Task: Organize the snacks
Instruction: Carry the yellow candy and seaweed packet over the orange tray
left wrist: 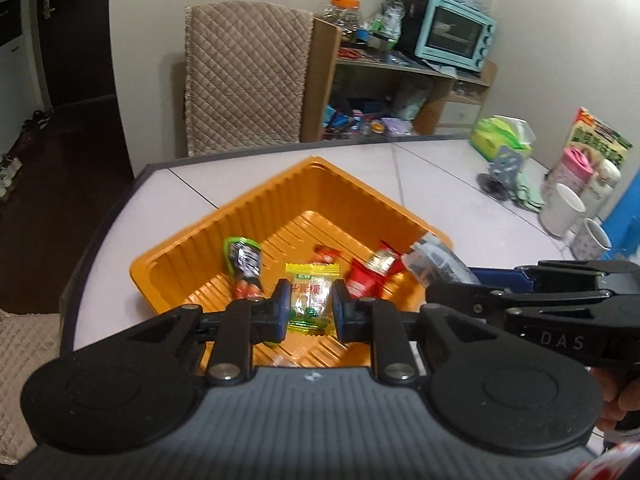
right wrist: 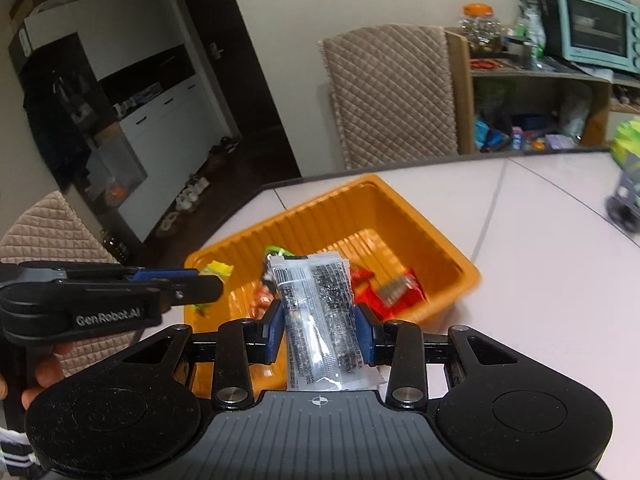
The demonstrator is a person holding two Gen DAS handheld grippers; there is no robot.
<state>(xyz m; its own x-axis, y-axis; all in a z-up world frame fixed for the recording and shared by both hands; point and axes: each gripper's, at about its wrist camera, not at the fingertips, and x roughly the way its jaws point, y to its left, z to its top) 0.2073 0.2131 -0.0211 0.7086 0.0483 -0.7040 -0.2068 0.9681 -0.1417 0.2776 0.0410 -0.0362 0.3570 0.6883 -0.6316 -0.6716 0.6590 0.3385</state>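
Observation:
An orange ribbed tray [left wrist: 256,208] [right wrist: 400,208] sits on the pale table near its left corner. It holds a green-and-black packet [left wrist: 244,260] and red packets [left wrist: 368,276] [right wrist: 396,292]. My left gripper [left wrist: 310,308] is shut on a yellow-green candy packet [left wrist: 312,292] above the tray's near side. In the right wrist view the left gripper [right wrist: 208,284] comes in from the left with the candy [right wrist: 218,270] at its tip. My right gripper [right wrist: 318,328] is shut on a clear silver packet with black print [right wrist: 316,300] [left wrist: 432,260], also over the tray.
A quilted chair [left wrist: 244,76] stands behind the table's far edge. Beside it is a wooden shelf with a teal oven [left wrist: 456,32]. White mugs [left wrist: 564,208], a pink bottle [left wrist: 572,168] and a green tissue box [left wrist: 500,136] crowd the table's right side.

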